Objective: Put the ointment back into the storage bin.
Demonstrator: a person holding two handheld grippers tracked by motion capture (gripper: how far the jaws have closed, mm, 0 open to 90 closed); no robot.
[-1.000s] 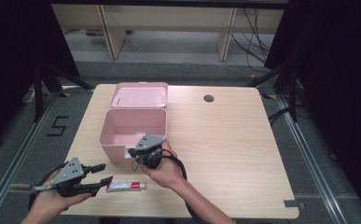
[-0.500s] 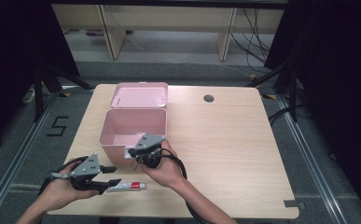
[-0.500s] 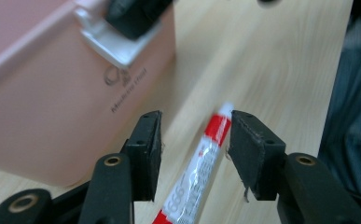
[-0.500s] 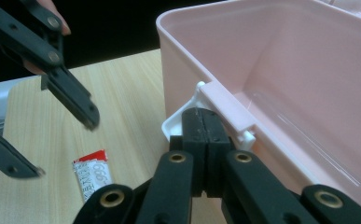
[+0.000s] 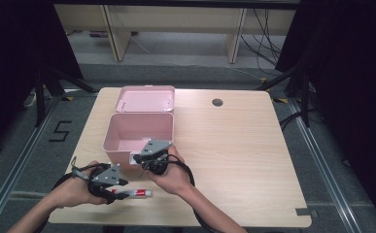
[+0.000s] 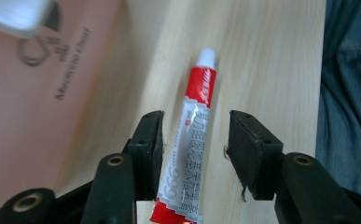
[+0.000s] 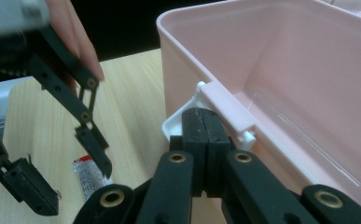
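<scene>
A red-and-white tube lies flat on the wooden table near its front edge. My left gripper is low over the tube and open. Its jaws have just been closing with the tube's tail between them; the right pad stands off it. In the high view, the left gripper sits just left of the tube. My right gripper is shut, its tips against the white latch on the front wall of the open pink box; whether it pinches the latch is unclear. In the high view, the right gripper touches the box.
The box's lid lies folded back behind it. A round cable hole sits at the table's far side. Bare tabletop stretches to the right of the box. The person's legs are past the table's front edge.
The left gripper has slid right along the front edge and now straddles the tube's tail with narrower jaws. The right gripper and the box have stayed put.
</scene>
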